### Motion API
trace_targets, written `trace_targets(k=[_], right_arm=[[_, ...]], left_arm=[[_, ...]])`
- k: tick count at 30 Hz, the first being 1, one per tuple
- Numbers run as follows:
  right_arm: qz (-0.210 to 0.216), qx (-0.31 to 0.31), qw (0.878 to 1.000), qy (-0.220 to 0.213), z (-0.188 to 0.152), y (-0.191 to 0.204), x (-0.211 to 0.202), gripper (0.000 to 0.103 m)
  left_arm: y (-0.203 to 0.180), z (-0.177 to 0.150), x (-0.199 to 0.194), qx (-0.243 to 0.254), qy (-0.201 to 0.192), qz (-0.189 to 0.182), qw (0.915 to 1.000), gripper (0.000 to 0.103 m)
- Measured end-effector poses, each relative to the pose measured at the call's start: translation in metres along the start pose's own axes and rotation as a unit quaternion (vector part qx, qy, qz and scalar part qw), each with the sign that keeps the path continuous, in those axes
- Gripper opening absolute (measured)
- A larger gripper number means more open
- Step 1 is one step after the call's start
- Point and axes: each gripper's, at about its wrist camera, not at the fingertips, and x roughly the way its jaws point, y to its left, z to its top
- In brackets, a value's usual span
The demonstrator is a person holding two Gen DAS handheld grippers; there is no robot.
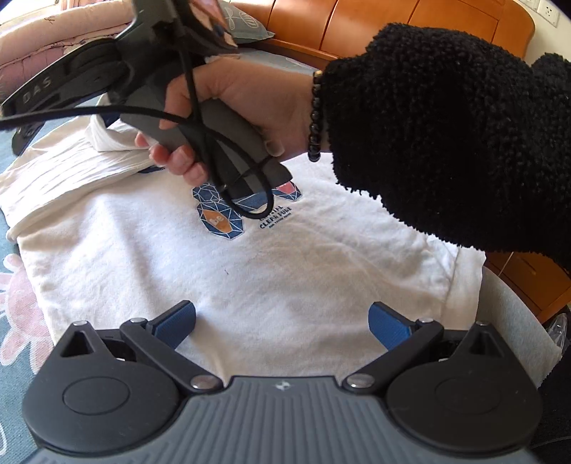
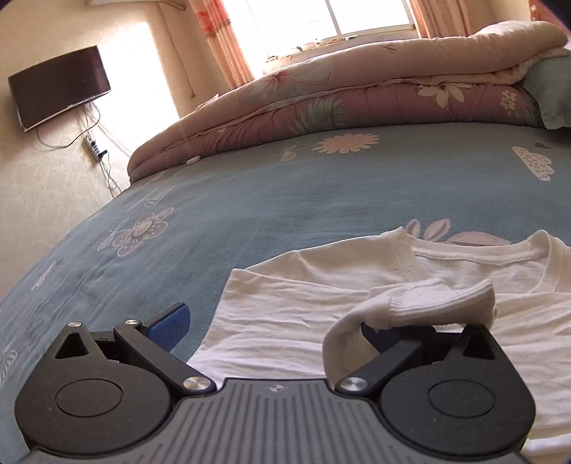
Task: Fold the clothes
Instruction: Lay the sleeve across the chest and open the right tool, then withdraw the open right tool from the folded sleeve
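Both sets of jaws gape over the white T-shirt [image 1: 249,271] — a sleeve cuff [image 2: 439,303] drapes the right gripper [image 2: 282,326]; the left gripper [image 1: 282,321] holds nothing, open bed [image 2: 249,200] beyond the collar.

My left wrist camera sits close above the white T-shirt [image 1: 249,278], looking down its front toward the wooden headboard [image 1: 392,28] beyond, with my right hand [image 1: 242,107] crossing over the shirt. My right wrist camera rides low, right at the shirt's collar end, facing across the blue bed sheet [image 2: 214,214] to the quilt [image 2: 357,92] and window [image 2: 321,18] past it. Both views share the shirt.
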Motion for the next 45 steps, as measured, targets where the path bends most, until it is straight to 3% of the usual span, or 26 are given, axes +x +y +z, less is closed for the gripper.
trace_targets(k=[6, 10, 15, 20, 24, 27, 33, 38, 45], right_arm=[[-0.003, -0.045, 0.998, 0.041, -0.010, 0.017, 0.016, 0.103], [-0.015, -0.047, 0.998, 0.027, -0.011, 0.010, 0.004, 0.103], [-0.013, -0.002, 1.000, 0.007, -0.003, -0.009, -0.012, 0.103], [0.023, 0.041, 0.999, 0.002, -0.002, -0.006, -0.002, 0.103], [0.065, 0.037, 0.997, 0.015, -0.001, 0.014, 0.013, 0.103], [0.073, 0.030, 0.997, 0.023, 0.000, 0.023, 0.019, 0.103], [0.018, 0.038, 0.999, -0.006, 0.005, -0.004, -0.009, 0.103], [-0.039, 0.059, 0.996, -0.050, 0.009, -0.059, -0.071, 0.103], [-0.135, 0.132, 0.976, -0.109, -0.013, -0.155, -0.162, 0.103]], left_arm=[[0.000, -0.001, 0.001, -0.001, 0.000, -0.001, 1.0000, 0.102], [0.000, 0.000, 0.002, 0.001, 0.002, 0.001, 1.0000, 0.102], [-0.003, 0.001, 0.004, 0.005, 0.002, 0.000, 1.0000, 0.102], [-0.006, 0.001, 0.005, 0.007, 0.002, -0.003, 1.0000, 0.102], [-0.004, 0.001, 0.004, 0.004, 0.001, -0.006, 1.0000, 0.102], [-0.003, 0.002, 0.003, 0.001, 0.000, -0.006, 1.0000, 0.102], [-0.008, 0.004, 0.004, 0.003, 0.002, -0.004, 1.0000, 0.102], [-0.007, 0.005, 0.006, 0.001, 0.002, -0.004, 1.0000, 0.102], [-0.007, 0.007, 0.008, -0.003, 0.003, -0.006, 1.0000, 0.102]])
